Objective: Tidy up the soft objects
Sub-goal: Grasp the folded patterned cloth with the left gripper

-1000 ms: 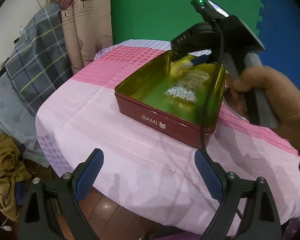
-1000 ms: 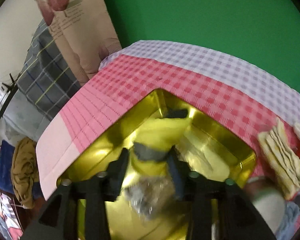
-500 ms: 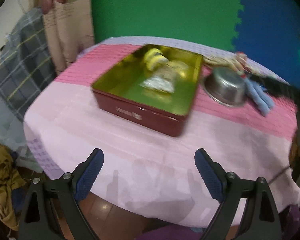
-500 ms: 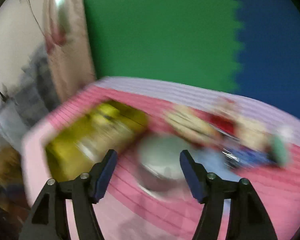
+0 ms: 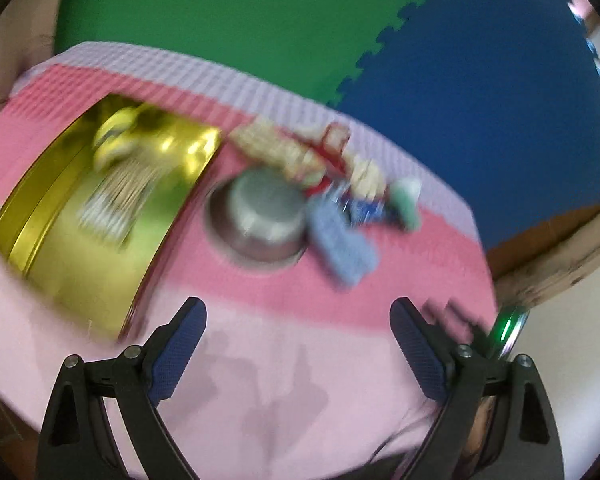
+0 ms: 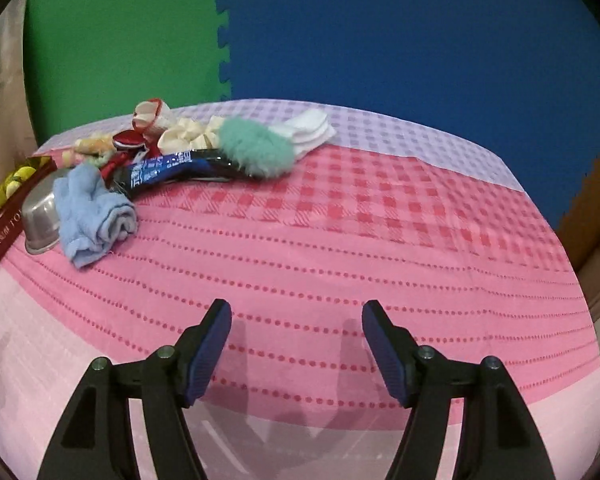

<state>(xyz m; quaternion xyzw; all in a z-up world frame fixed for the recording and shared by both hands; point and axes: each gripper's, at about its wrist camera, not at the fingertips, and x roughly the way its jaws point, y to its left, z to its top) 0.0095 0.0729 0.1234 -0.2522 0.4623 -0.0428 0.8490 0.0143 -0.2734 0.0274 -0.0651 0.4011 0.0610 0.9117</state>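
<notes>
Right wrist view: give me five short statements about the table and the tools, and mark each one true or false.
1. The right tool is open and holds nothing. True.
2. The blue cloth lies against the metal bowl. True.
3. The green fluffy thing lies inside the tin. False: it lies on the tablecloth, beside the white socks.
4. The metal bowl stands right way up, filled with cloths. False: it is turned over, bottom up.
5. The left tool is shut on a cloth. False: it is open and empty.
</notes>
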